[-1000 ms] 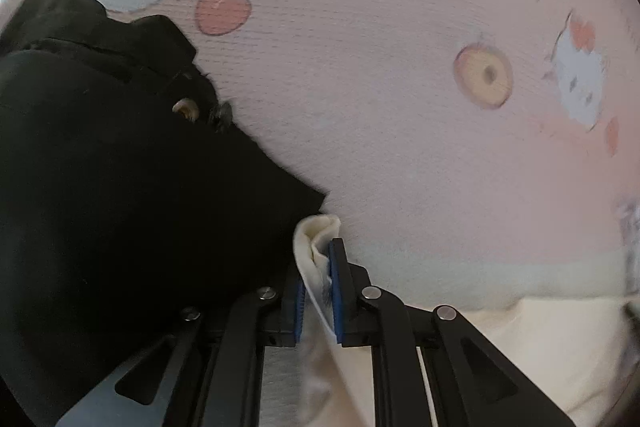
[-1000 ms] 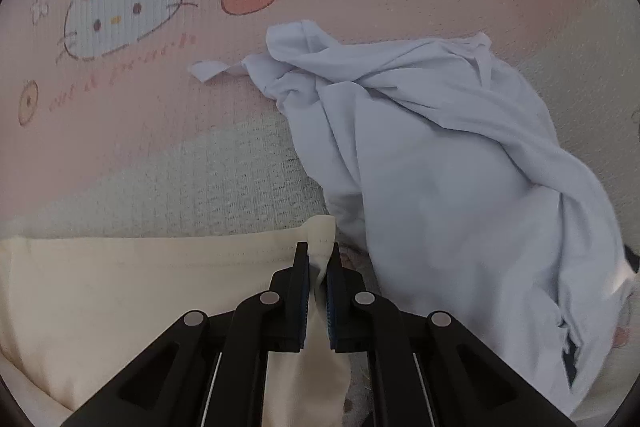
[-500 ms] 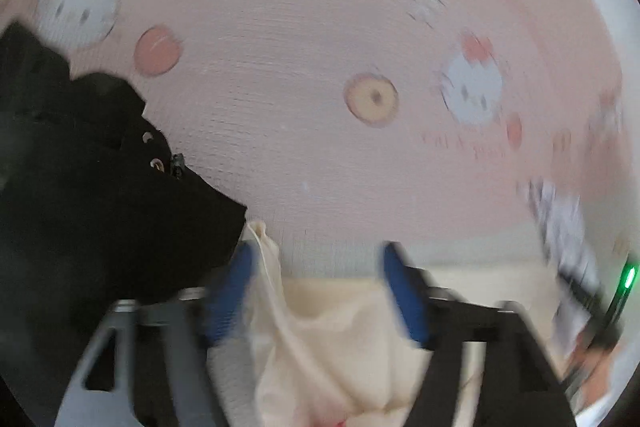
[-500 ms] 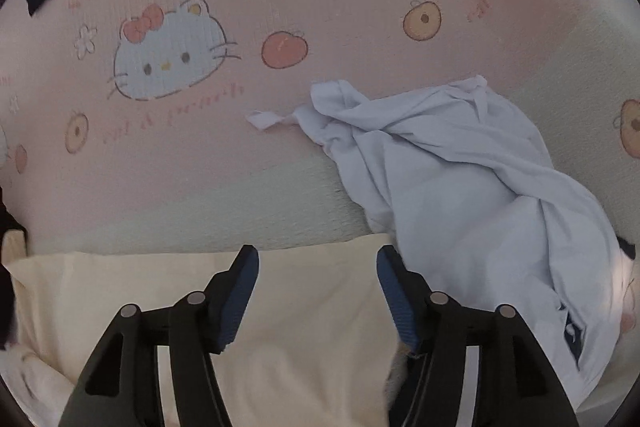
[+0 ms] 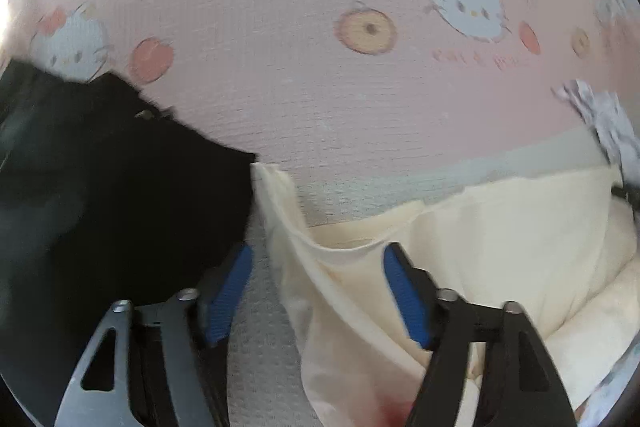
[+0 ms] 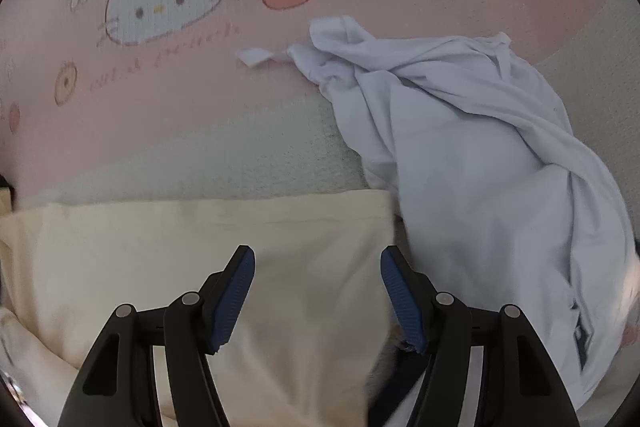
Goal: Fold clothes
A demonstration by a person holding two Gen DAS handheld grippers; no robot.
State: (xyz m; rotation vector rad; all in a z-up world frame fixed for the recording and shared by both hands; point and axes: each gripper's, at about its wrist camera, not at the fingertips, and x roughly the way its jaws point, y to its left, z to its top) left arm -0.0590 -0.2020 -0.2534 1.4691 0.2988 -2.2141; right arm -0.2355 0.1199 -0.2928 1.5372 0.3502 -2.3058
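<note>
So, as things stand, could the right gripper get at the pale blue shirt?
Probably yes. The right gripper is open over the cream garment, and the pale blue shirt lies uncovered just to its right, with nothing between them.

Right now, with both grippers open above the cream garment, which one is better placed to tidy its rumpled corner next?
Left. The left gripper hangs open directly over the cream garment where its corner lies curled beside the black garment. The right gripper hangs over flat cloth.
</note>
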